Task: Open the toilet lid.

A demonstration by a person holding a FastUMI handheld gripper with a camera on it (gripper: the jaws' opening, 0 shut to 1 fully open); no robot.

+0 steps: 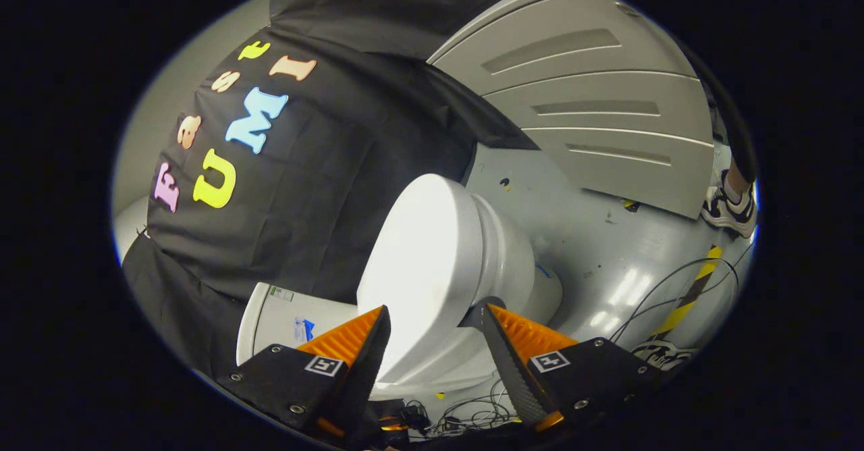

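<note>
White, glossy plastic, the toilet lid point(425, 262) looks stiff, slick and hinged, best taken at its front edge between the wide-spread fingers point(378, 333).

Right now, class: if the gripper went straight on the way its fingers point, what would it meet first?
Probably the closed toilet lid. The open gripper has the lid's rim between its fingers already, so contact would come almost at once, though depth is hard to judge.

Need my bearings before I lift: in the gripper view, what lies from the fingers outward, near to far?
Gripper fingers open, straddling the toilet lid's edge → closed toilet lid → toilet bowl behind it → grey floor → grey panelled wall.
</note>
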